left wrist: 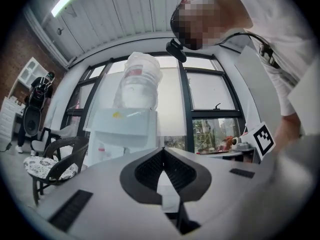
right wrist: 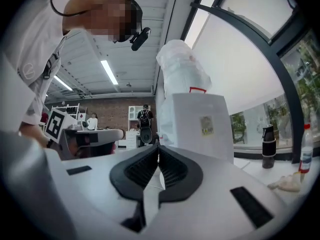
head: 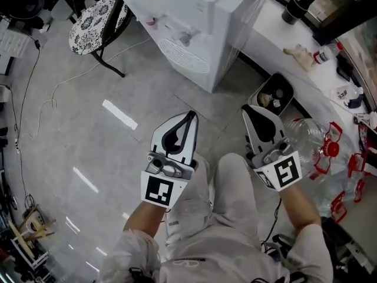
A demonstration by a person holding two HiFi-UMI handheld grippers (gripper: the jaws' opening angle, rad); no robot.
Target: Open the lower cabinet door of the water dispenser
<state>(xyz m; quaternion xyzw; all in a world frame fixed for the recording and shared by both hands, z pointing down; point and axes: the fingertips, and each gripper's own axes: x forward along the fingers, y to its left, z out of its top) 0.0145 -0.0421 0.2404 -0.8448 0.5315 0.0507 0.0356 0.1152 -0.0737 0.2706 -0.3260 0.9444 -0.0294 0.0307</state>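
The white water dispenser (head: 194, 16) stands at the top of the head view, with its taps and drip tray (head: 184, 55) facing the floor side; its lower cabinet door cannot be made out from above. In the left gripper view the dispenser (left wrist: 122, 129) carries a clear bottle (left wrist: 140, 79). In the right gripper view the dispenser (right wrist: 197, 126) stands close ahead. My left gripper (head: 191, 115) and right gripper (head: 248, 108) are held side by side, well short of the dispenser. Both are shut with nothing between the jaws, as their own views show for the left gripper (left wrist: 161, 149) and the right gripper (right wrist: 158, 146).
A chair with a patterned cushion (head: 97, 17) stands left of the dispenser, with a cable (head: 56, 90) trailing over the floor. A small bin (head: 272, 93) and empty bottles with red handles (head: 321, 143) sit at the right. A counter (head: 277, 31) holds a dark flask (head: 297, 5).
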